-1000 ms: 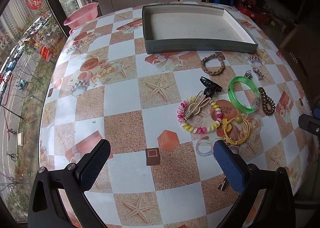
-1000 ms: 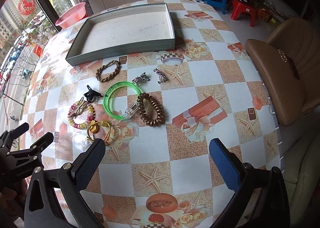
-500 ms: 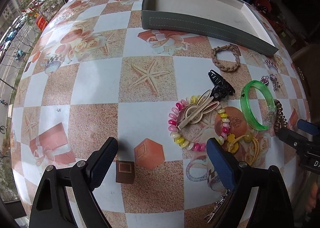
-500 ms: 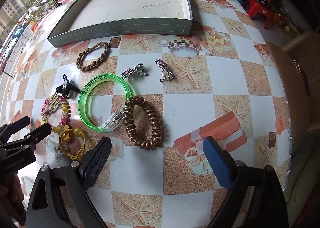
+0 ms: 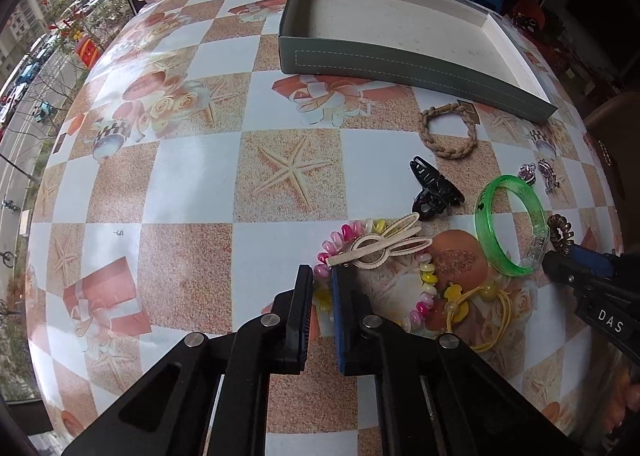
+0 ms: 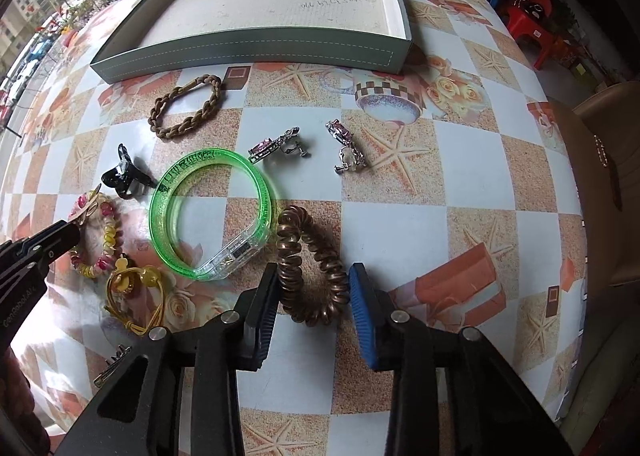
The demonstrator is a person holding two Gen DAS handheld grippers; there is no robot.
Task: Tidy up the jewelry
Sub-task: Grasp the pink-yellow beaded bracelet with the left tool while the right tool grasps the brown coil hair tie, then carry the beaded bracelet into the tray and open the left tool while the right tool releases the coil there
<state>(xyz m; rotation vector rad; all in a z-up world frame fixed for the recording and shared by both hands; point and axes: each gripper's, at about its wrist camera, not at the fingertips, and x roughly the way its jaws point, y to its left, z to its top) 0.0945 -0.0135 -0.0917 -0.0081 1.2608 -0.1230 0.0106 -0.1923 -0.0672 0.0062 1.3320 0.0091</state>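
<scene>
1. The tray [image 6: 256, 56], upper centre of the right view, holds nothing; no piece is sorted yet.
2. Left gripper [image 5: 322, 284], lower centre, is clamped on the bead bracelet [image 5: 424, 288].
3. Right gripper [image 6: 314, 288] is closing around the coil tie [image 6: 316, 268], lower centre.
4. The bangle [image 6: 212, 212], earrings [image 6: 276, 144], braid [image 6: 186, 106] and claw clip [image 6: 124, 176] lie mid-frame on the table [image 6: 400, 184], waiting.
</scene>
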